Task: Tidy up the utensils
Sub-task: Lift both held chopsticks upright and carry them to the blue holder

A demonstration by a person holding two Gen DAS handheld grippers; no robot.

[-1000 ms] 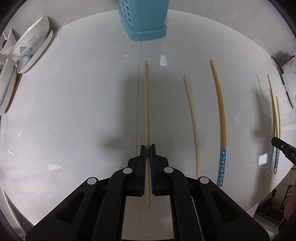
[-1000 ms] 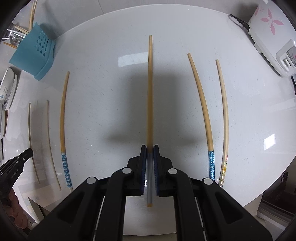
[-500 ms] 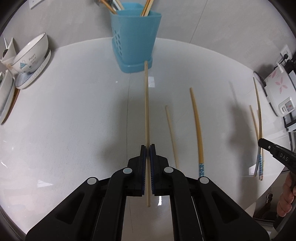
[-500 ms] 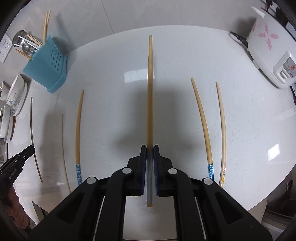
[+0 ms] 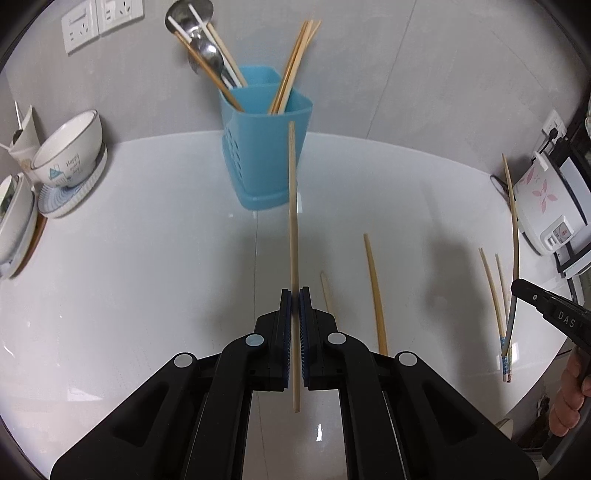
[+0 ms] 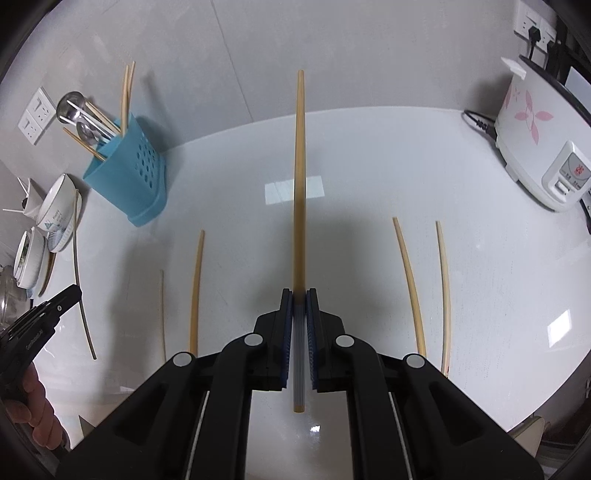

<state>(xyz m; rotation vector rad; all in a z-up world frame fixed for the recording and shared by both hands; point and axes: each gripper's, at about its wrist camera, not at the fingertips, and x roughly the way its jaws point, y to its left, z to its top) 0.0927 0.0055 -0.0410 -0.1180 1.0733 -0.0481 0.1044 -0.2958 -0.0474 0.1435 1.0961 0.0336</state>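
Observation:
In the left wrist view my left gripper (image 5: 295,291) is shut on a thin pale chopstick (image 5: 293,206), held clear of the white table with its tip toward the blue utensil holder (image 5: 266,147). The holder has chopsticks and a metal ladle standing in it. In the right wrist view my right gripper (image 6: 300,293) is shut on a thicker tan chopstick (image 6: 299,177) by its grey handle end, also off the table. The blue utensil holder (image 6: 129,173) stands at the far left. Several chopsticks lie flat: two (image 6: 195,288) between the grippers, two (image 6: 410,280) to the right.
Stacked bowls and plates (image 5: 70,151) stand at the table's left edge. A white rice cooker (image 6: 532,147) with a pink flower print and its cable sit at the far right. Wall sockets (image 5: 99,18) are on the grey wall behind. A hand (image 6: 33,413) holds the left gripper.
Both grippers have risen and tilted up, each lifting its chopstick off the table. The holder's top, the wall and the rice cooker have come into view.

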